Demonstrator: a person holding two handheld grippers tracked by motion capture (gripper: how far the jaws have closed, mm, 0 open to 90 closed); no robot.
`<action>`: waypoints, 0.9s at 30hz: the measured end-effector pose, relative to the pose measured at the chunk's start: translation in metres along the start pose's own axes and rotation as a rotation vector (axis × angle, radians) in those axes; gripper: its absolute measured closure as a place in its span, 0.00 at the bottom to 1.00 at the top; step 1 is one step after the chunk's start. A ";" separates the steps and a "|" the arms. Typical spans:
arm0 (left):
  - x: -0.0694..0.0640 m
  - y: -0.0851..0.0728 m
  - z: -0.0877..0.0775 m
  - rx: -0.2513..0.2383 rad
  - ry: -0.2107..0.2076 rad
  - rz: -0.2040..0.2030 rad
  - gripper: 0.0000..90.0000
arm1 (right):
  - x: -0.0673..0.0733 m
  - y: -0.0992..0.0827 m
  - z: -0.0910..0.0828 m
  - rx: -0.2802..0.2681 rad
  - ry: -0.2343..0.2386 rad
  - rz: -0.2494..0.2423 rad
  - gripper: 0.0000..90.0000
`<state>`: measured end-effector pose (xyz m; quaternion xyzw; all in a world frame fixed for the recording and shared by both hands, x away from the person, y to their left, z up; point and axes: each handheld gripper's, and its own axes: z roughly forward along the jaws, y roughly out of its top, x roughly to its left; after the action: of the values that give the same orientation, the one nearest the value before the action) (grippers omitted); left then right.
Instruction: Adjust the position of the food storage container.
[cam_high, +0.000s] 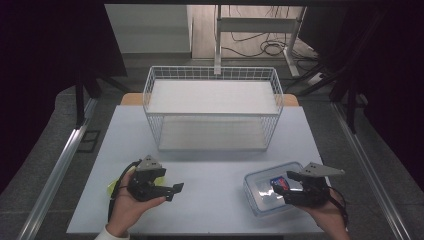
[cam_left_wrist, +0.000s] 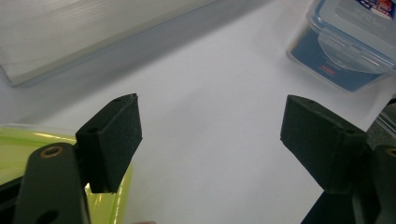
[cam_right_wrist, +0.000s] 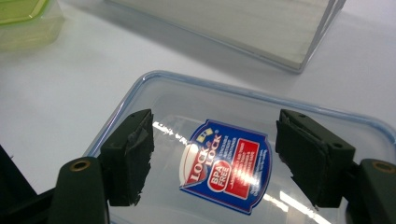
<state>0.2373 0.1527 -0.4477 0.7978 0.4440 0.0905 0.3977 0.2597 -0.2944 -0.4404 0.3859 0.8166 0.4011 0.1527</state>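
A clear food box with a blue-rimmed lid (cam_high: 270, 192) lies at the table's front right; its lid (cam_right_wrist: 261, 112) carries a blue and red label (cam_right_wrist: 227, 165). My right gripper (cam_high: 286, 184) hovers just over that lid, open, jaws on either side of the label. A yellow-green box (cam_high: 111, 187) sits at the front left, mostly hidden under the person's left hand; its lid (cam_left_wrist: 28, 140) shows in the left gripper view. My left gripper (cam_high: 175, 191) is open over bare table, pointing right toward the clear box (cam_left_wrist: 345, 46).
A white wire basket (cam_high: 212, 107) with two shelves stands at the back middle of the pale table (cam_high: 210, 175). Behind the table are a desk frame and cables on the floor (cam_high: 265, 47). Metal rails (cam_high: 60, 165) run along both sides.
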 end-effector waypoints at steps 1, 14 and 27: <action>0.000 0.000 0.000 -0.002 -0.002 -0.004 0.23 | -0.001 0.000 -0.001 0.000 0.000 -0.001 0.31; 0.001 -0.004 -0.002 0.006 0.002 0.000 0.22 | -0.018 -0.003 -0.008 0.054 -0.088 0.089 0.68; -0.009 -0.004 0.009 0.040 -0.020 0.024 0.23 | -0.069 -0.036 -0.051 0.134 -0.281 0.173 0.99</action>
<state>0.2346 0.1419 -0.4548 0.8118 0.4321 0.0782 0.3850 0.2579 -0.3871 -0.4401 0.5163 0.7759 0.2995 0.2043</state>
